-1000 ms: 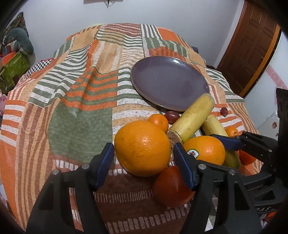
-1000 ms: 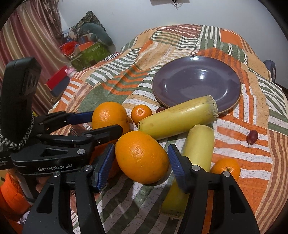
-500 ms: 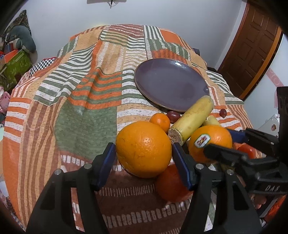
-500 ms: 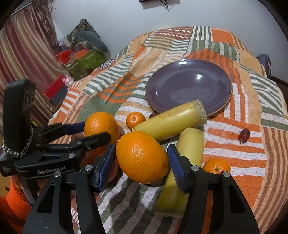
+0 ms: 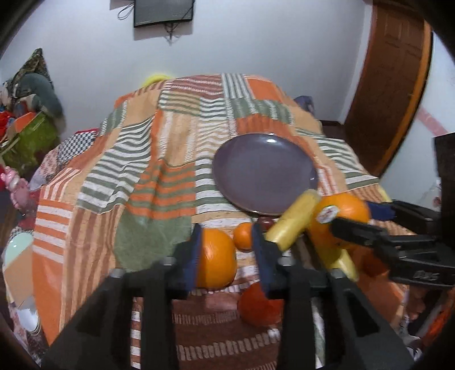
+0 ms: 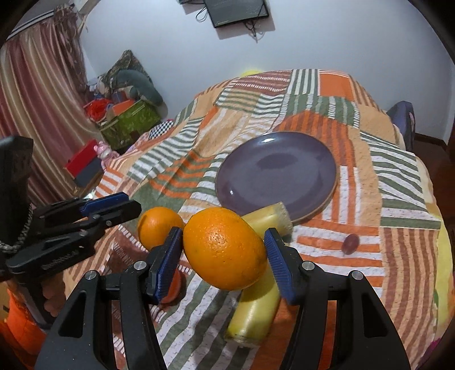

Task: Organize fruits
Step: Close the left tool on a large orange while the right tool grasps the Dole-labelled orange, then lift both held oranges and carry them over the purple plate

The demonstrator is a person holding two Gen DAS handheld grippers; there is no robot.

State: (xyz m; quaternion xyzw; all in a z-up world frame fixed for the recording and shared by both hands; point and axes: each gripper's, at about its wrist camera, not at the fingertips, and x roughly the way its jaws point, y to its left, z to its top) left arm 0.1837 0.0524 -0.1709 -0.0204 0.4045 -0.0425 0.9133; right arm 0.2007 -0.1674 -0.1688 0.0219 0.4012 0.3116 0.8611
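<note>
The right gripper (image 6: 223,242) clamps a large orange (image 6: 224,252) between ribbed blue pads on black plastic fingers. The pebbled, slightly oval fruit hangs clear of the cloth. The left gripper (image 5: 227,244) has the same build and its jaws are closing on nothing. A second orange (image 5: 217,259) shows between them but lies on the cloth beyond the tips, with a gap to the right-hand pad.

Just past that orange sit a small mandarin (image 5: 243,240) and a smooth red-orange fruit (image 5: 261,307). Two pale yellow cylinders with rough cut ends lie near. One yellow cylinder (image 6: 270,220) touches the rim of the glossy, round purple plate (image 6: 277,173), which is empty. The other cylinder (image 6: 253,316) lies under the held orange. A dark grape (image 6: 351,244) rests apart on a stripe.

Everything lies on a wrinkled patchwork cloth (image 5: 159,182) of orange, green and brown stripes. Behind are a white wall, a dark wall screen (image 5: 163,12), a striped curtain (image 6: 42,113), a brown door (image 5: 389,85) and a green box (image 6: 130,119).

The held orange carries a small sticker (image 5: 327,214), too blurred to read, as is the raised lettering on the gripper bodies.
</note>
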